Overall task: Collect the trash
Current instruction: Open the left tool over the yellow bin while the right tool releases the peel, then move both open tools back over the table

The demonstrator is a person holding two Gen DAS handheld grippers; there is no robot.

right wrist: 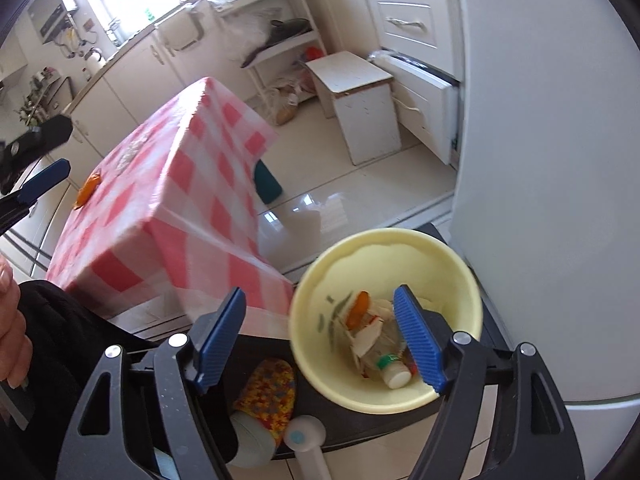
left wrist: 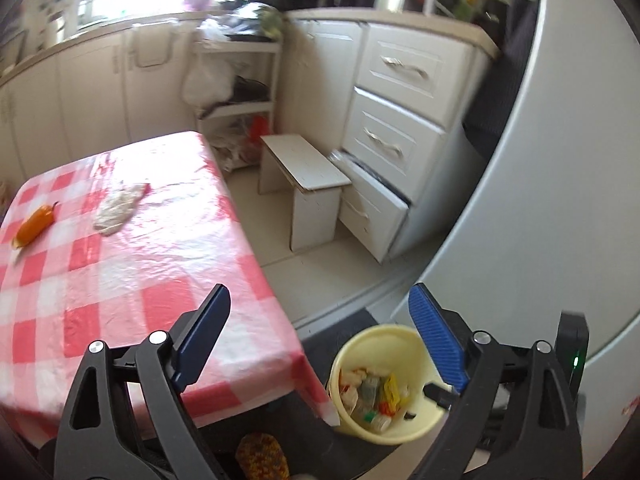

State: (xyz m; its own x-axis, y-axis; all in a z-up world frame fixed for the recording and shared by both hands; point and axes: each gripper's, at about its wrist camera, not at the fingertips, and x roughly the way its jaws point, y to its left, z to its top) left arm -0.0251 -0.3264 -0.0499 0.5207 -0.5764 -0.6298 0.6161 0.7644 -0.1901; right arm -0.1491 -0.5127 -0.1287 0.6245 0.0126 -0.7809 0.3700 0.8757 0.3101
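The left claw (left wrist: 320, 336) is spread wide with nothing between its blue fingers, hanging above the near corner of the desk (left wrist: 120, 264), which wears a glossy red-and-white checked cloth. The right claw (right wrist: 320, 340) is likewise spread and holds nothing; its right finger overlaps the mouth of the pale yellow bin (right wrist: 320, 280) in the picture, though whether it touches the rim cannot be told.

The bin stands on a dark mat (right wrist: 492, 336) on the floor, just beside the desk's hanging cloth and close to the white fridge (right wrist: 540, 160). Inside lies collected trash (right wrist: 376, 340): crumpled wrappers, an orange scrap, and a small white bottle (right wrist: 394, 374) with a green label whose writing is too blurred to read. A faint leaf pattern marks the bin's inner wall.

Two pieces remain on the desk: an orange wrapper (left wrist: 34, 226) near the far left edge and a crumpled pale wrapper (left wrist: 118, 208) beside it, the two slightly apart. No print on either is legible.

Beyond the desk a small white stool (left wrist: 304, 184) stands in front of white drawers (left wrist: 384, 148), the lowest one pulled open. No brand or lettering can be made out anywhere.
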